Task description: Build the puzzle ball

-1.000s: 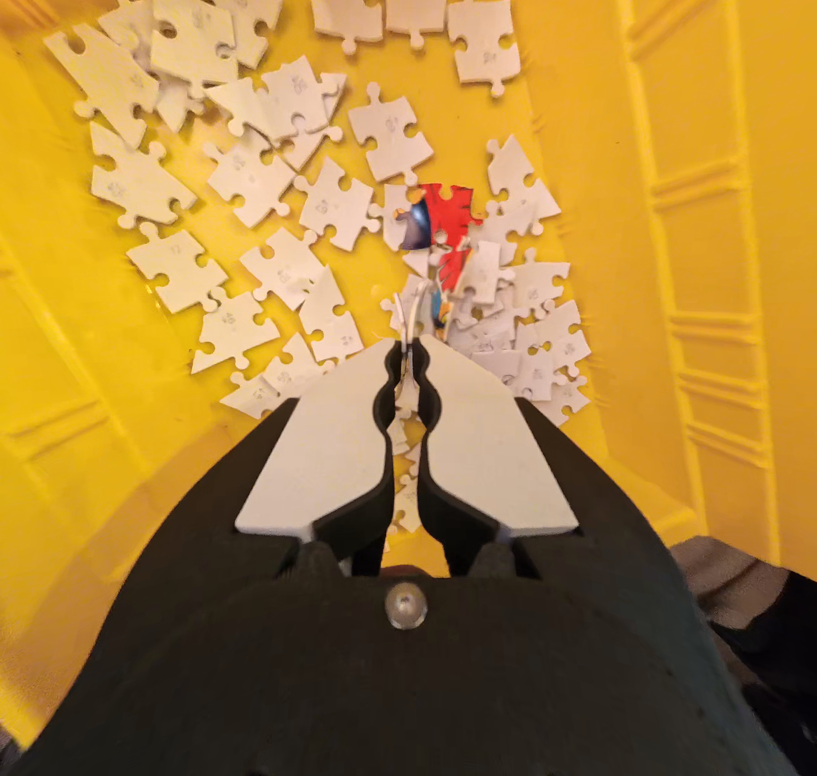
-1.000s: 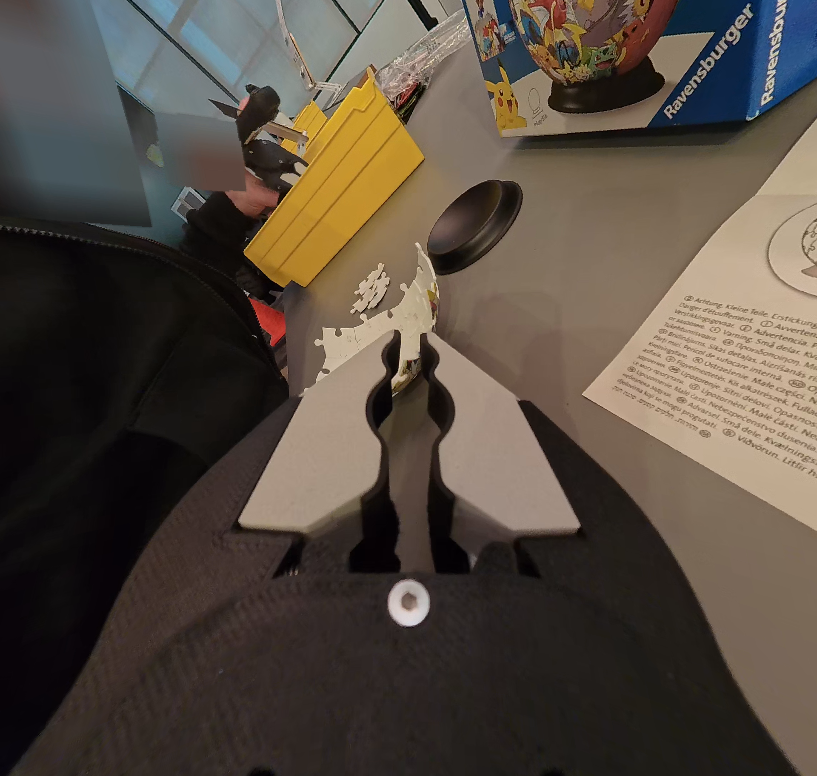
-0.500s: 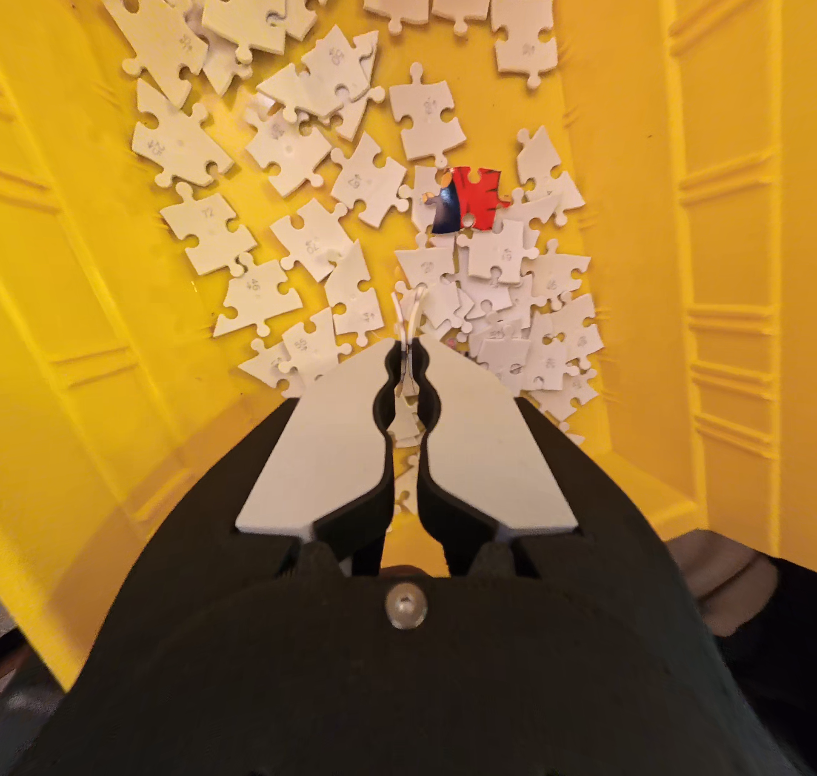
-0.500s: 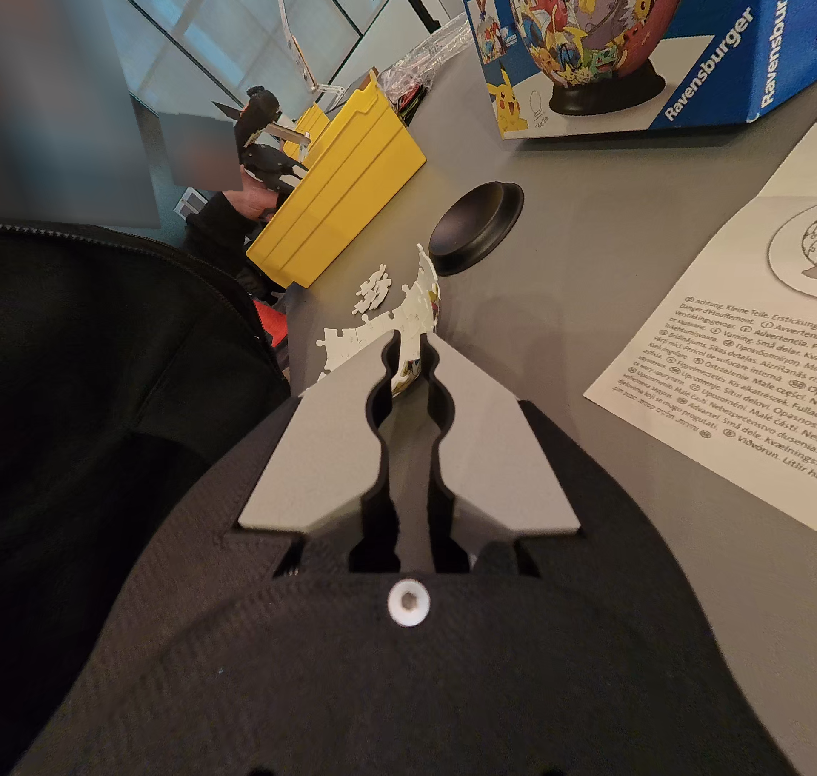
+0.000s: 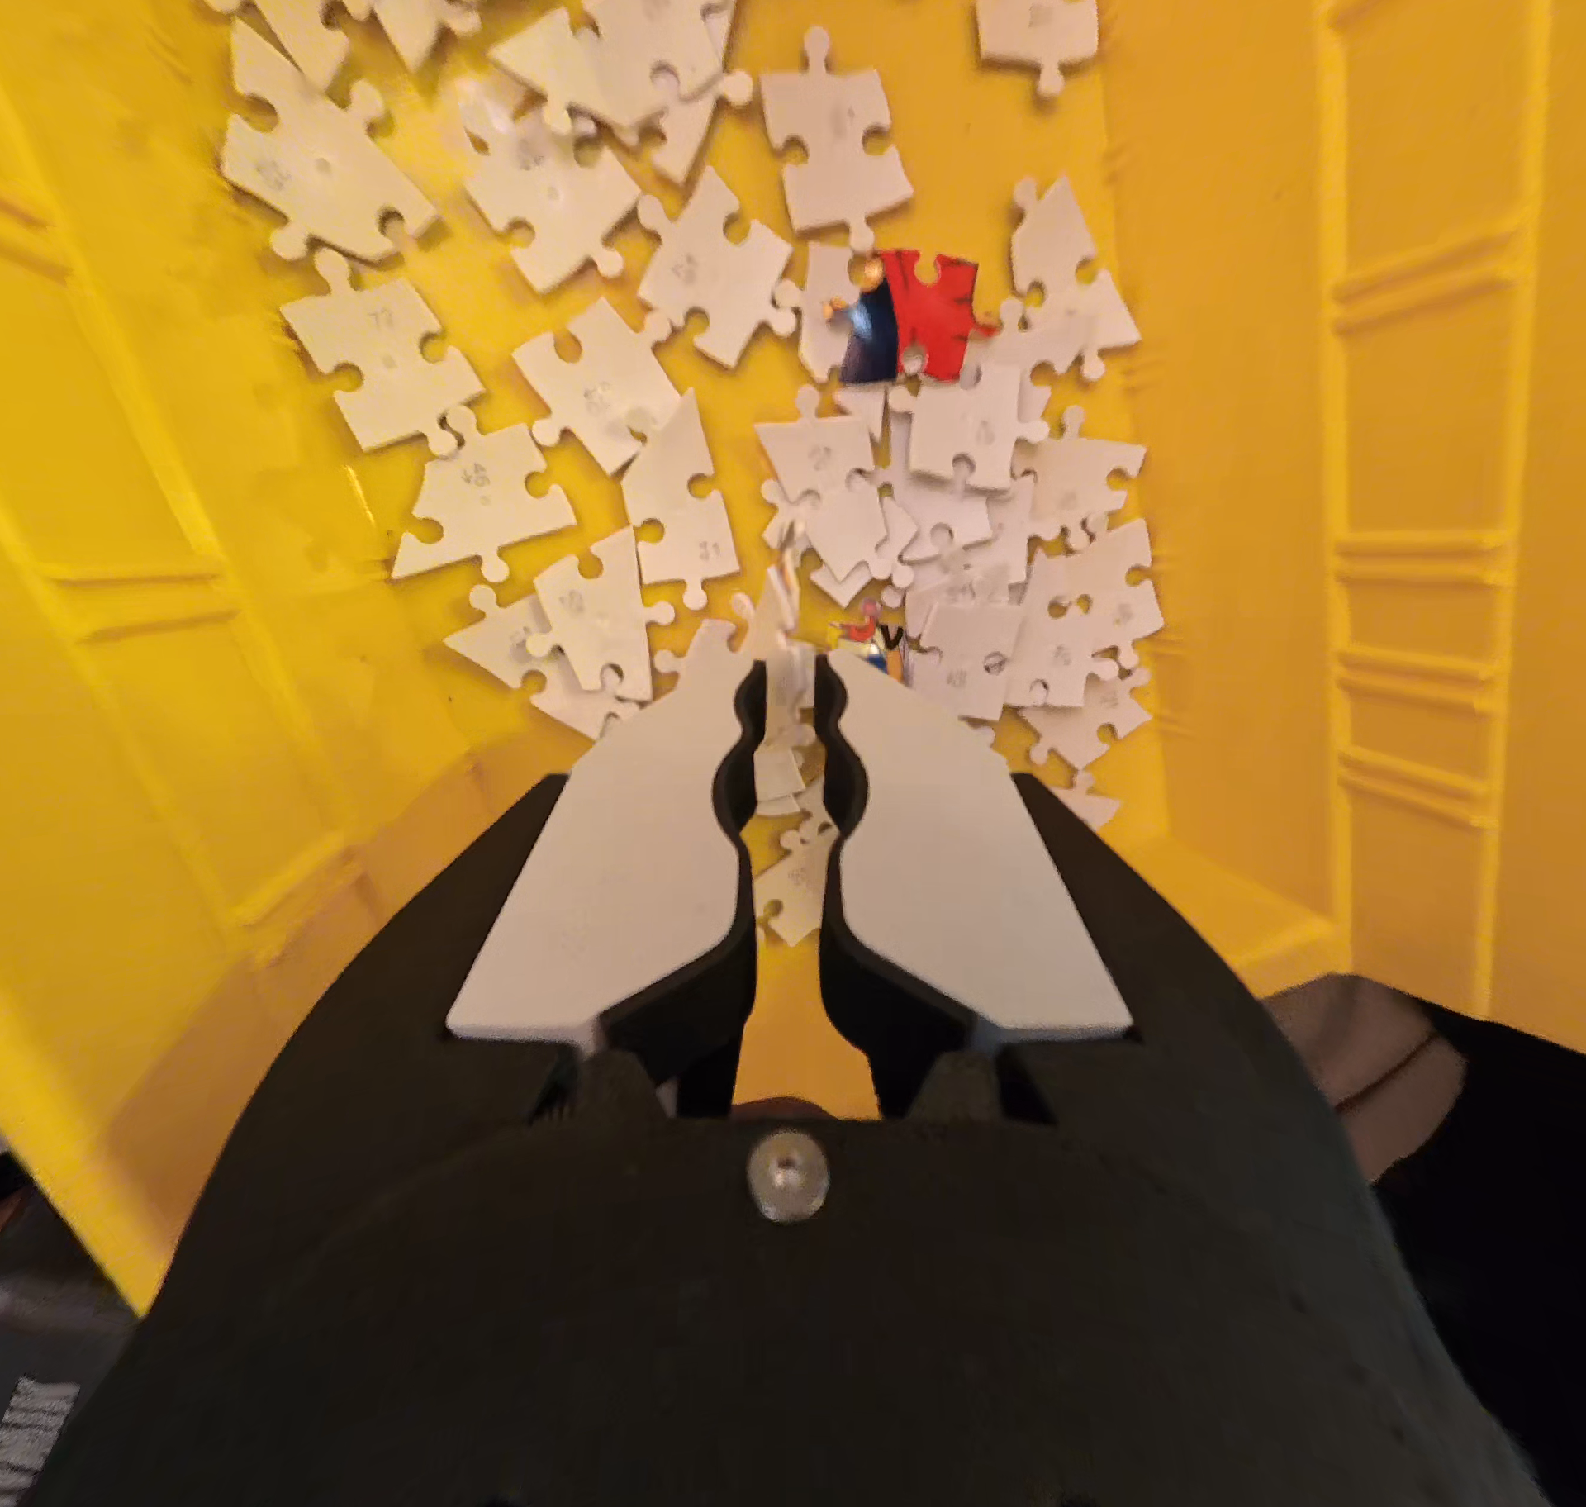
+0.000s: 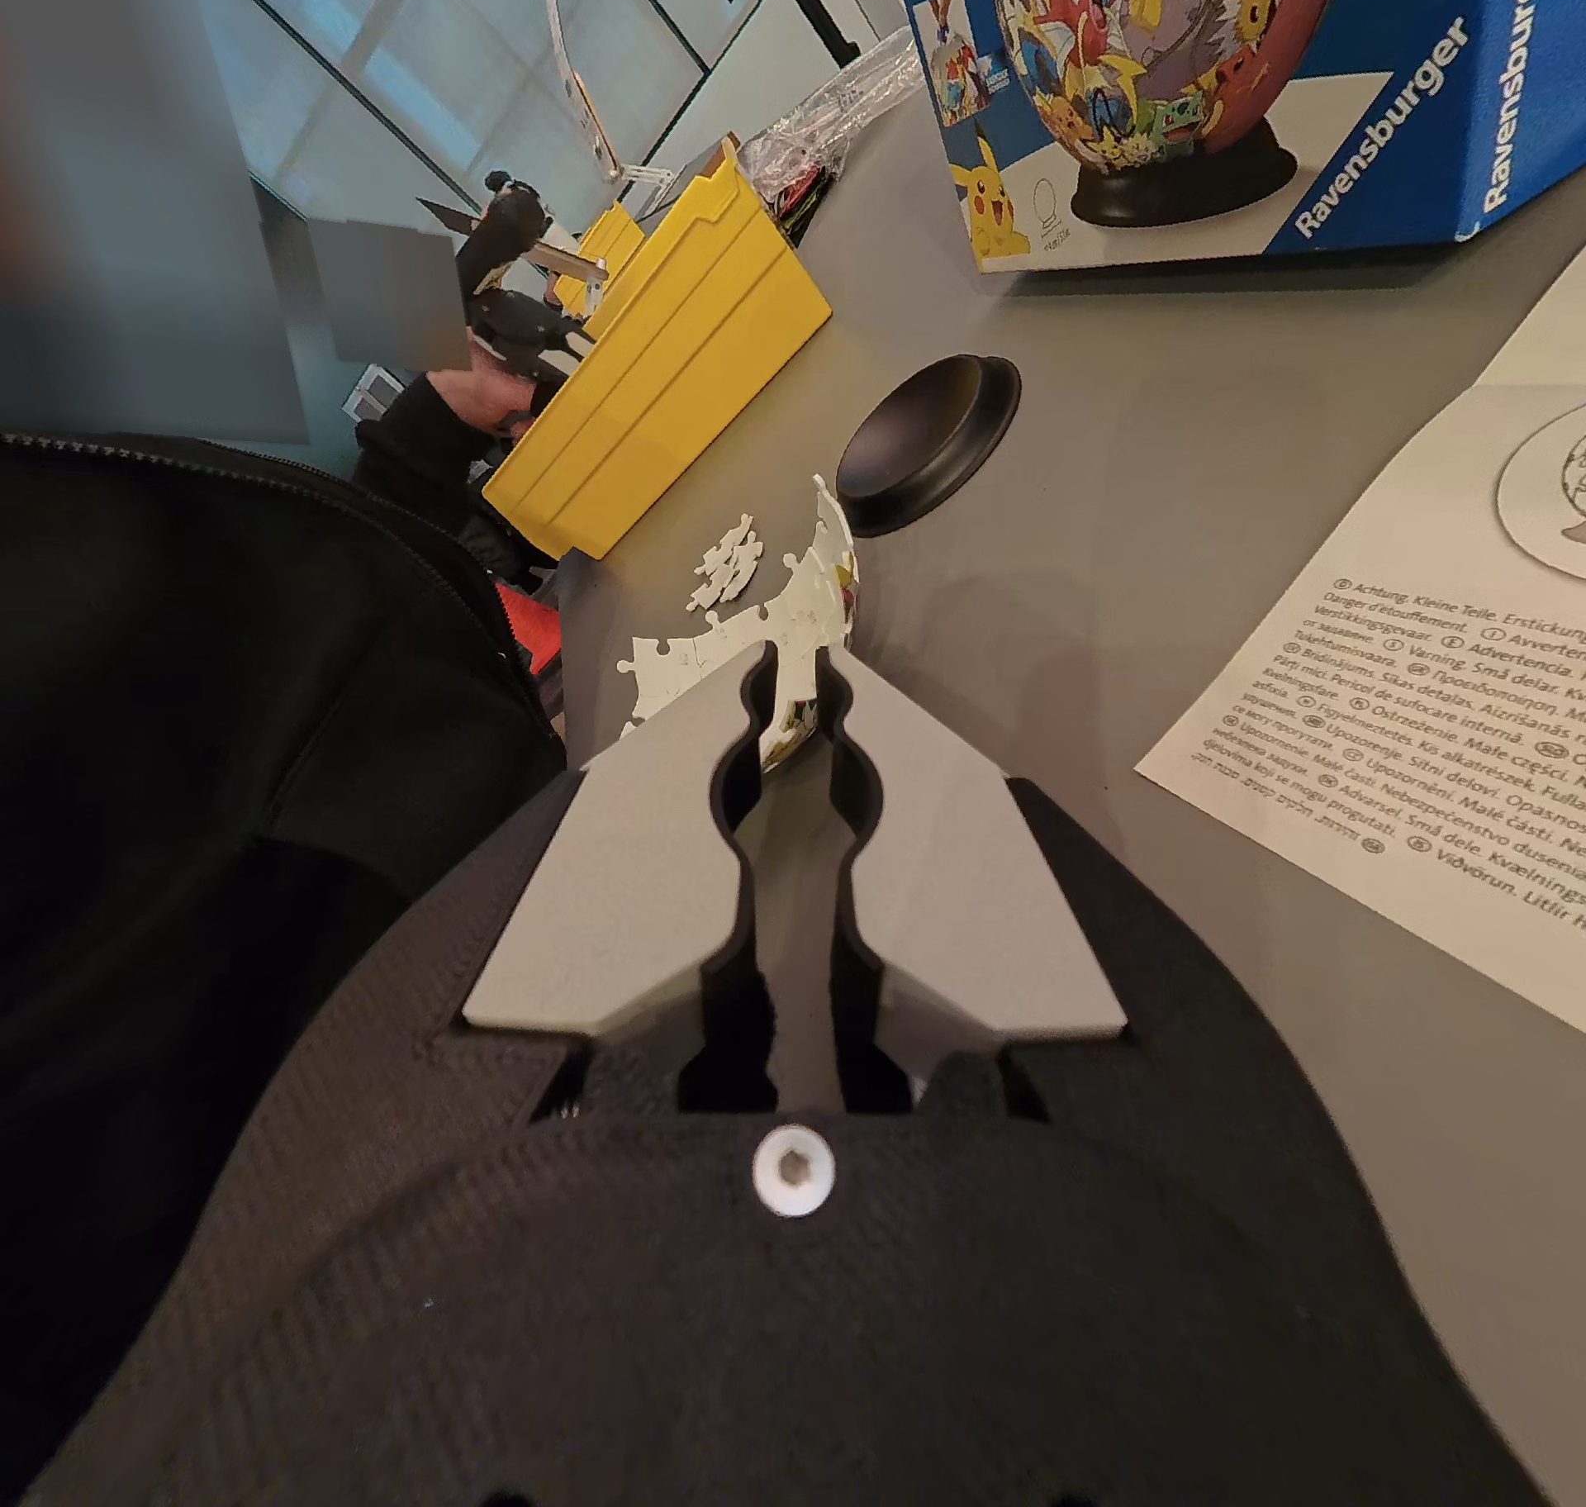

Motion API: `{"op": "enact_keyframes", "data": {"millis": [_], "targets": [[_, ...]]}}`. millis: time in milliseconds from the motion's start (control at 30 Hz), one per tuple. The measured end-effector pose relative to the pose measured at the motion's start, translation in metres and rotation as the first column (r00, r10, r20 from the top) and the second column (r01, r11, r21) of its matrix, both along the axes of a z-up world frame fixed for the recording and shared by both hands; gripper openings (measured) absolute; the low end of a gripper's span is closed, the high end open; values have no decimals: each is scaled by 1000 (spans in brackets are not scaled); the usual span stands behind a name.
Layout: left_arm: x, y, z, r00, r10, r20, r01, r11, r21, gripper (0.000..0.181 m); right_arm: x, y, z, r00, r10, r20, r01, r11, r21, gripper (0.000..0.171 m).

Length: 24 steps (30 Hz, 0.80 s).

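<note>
In the left wrist view my left gripper (image 5: 789, 667) is inside the yellow bin (image 5: 1219, 436), low over several loose white, face-down puzzle pieces (image 5: 601, 384). Its jaws stand a little apart, with a blurred white piece (image 5: 783, 607) loose between the tips. A red and blue piece (image 5: 927, 315) lies face up farther in. In the right wrist view my right gripper (image 6: 794, 659) is shut on the edge of the curved, partly built puzzle ball (image 6: 815, 599), which rests on the grey table (image 6: 1116, 401). The left gripper (image 6: 515, 298) shows far off at the bin (image 6: 669, 367).
A black round stand (image 6: 931, 444) sits just behind the partial ball. A small cluster of joined pieces (image 6: 729, 573) lies to its left. The blue puzzle box (image 6: 1416, 135) stands at the back right, a paper instruction sheet (image 6: 1416, 693) at right. A person's black jacket (image 6: 214, 693) fills the left. Across from one pair of fingers to the other is roughly 50 cm.
My left gripper has pushed deeper into the bin and its jaws have parted slightly; the piece it held edge-on is now blurred and loose. The right gripper has stayed still on the partial ball.
</note>
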<state>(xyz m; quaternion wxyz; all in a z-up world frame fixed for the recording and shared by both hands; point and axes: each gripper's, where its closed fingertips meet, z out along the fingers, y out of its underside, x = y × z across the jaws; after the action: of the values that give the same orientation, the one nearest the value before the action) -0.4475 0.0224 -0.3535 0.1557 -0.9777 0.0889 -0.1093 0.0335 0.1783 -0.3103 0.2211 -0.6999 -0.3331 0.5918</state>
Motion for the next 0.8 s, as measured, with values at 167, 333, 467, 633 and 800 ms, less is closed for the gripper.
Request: {"op": "enact_keyframes", "data": {"millis": [167,333,467,633,800], "targets": [[2,-15,-2,999,-25,-30,23,999,-48,5,0,0,0,1000,1,-2,-1,1000,0,7],[-7,-23,2,997,-14,-74,10,998,-55,2,0,0,0,1000,0,-3,0,1000,0,7],[-14,-28,3,992,-4,-129,-5,997,-71,14,0,0,0,1000,0,-3,0,1000,-1,7],[-21,-19,-2,981,9,-195,-21,998,-60,32,0,0,0,1000,0,-3,0,1000,-1,7],[-29,-9,-16,975,15,-224,-35,996,-86,48,0,0,1,1000,-1,-5,1,1000,0,7]]}}
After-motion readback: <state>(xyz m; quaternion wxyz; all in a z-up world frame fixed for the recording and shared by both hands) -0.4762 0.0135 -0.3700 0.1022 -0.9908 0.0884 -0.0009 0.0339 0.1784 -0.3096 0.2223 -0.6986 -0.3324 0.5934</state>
